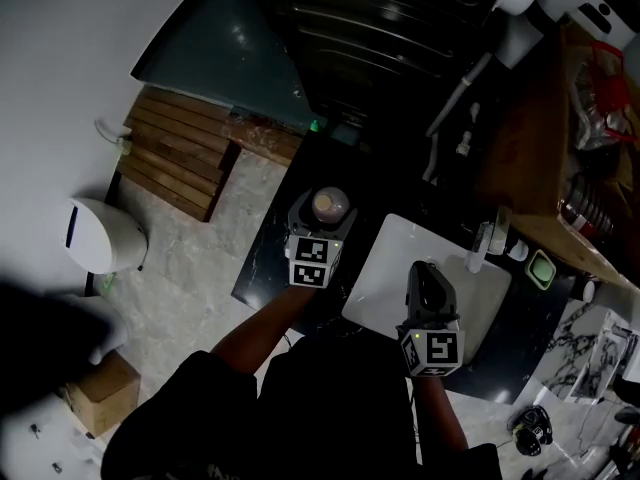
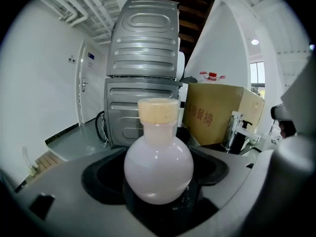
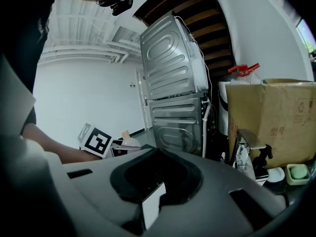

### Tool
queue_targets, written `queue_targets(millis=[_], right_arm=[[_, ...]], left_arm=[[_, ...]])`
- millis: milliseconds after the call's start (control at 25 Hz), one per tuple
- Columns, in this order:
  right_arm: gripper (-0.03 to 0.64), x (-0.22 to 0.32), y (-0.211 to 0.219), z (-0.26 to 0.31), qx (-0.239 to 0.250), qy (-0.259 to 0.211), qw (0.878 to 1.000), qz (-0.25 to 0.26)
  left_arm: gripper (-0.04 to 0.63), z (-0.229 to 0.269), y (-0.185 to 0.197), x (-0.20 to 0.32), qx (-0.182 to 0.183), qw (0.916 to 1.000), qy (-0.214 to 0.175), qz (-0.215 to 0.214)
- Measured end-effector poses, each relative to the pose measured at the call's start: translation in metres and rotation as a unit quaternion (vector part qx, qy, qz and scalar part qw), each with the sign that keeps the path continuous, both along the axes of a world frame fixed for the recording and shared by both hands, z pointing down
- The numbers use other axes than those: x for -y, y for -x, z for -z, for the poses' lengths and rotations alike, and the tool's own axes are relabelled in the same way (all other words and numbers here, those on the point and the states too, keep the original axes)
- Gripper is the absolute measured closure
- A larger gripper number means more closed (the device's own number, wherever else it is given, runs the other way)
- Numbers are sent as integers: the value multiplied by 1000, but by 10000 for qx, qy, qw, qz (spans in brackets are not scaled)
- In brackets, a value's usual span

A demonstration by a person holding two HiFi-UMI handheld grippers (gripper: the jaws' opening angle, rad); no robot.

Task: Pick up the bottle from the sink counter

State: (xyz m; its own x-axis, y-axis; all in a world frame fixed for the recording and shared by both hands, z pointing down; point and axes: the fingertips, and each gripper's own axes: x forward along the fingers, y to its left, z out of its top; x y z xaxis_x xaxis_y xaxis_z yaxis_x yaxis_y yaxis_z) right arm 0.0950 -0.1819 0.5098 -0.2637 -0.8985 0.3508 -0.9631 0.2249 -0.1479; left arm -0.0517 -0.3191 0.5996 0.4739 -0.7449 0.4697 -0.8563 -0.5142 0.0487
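Two hand-held grippers: one in each of the person's hands, both over the dark desk point(image 1: 268, 258) with its white sink point(image 1: 385, 268).
Left hand-held gripper point(image 2: 159, 187): held level, jaws closed on the round belly of the bottle, one grey jaw at each side.
Bottle point(image 2: 158, 168): a small round flask, pale and milky, standing upright between the left jaws, over the desk to the left of the sink. From where I stand I cannot tell whether its base touches the desk.
Stopper point(image 2: 158, 111): a tan cork plug, seated in the bottle's short neck.
Right hand-held gripper point(image 1: 427, 273): over the sink basin, well apart from the bottle. Its jaws are drawn together with nothing between them, and a sliver of white basin shows through the slit.
Tap point(image 3: 244, 152): chrome, at the far edge of the sink.
Soap dish point(image 3: 297, 173): green, beside the tap on the right.
Cardboard box point(image 3: 276, 117): brown, behind the tap.
Metal cabinets point(image 2: 143, 73): two ribbed grey casings, one stacked on the other, beyond the desk.
Wooden slats point(image 1: 175, 158): a brown slatted panel lying on the pale floor to the left.
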Motion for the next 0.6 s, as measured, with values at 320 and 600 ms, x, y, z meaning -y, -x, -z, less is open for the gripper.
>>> queue_targets(millis=[320,600], right_arm=[[578,-27,-1,28,-148,-358,9988,-316],[578,-77,-2,57,-511,-676,9934,-778]], left_arm=[[215,47,-11,-64,-206,9989,-145,-401],[215,71,-7,-122,-432,9967,-226,-653]])
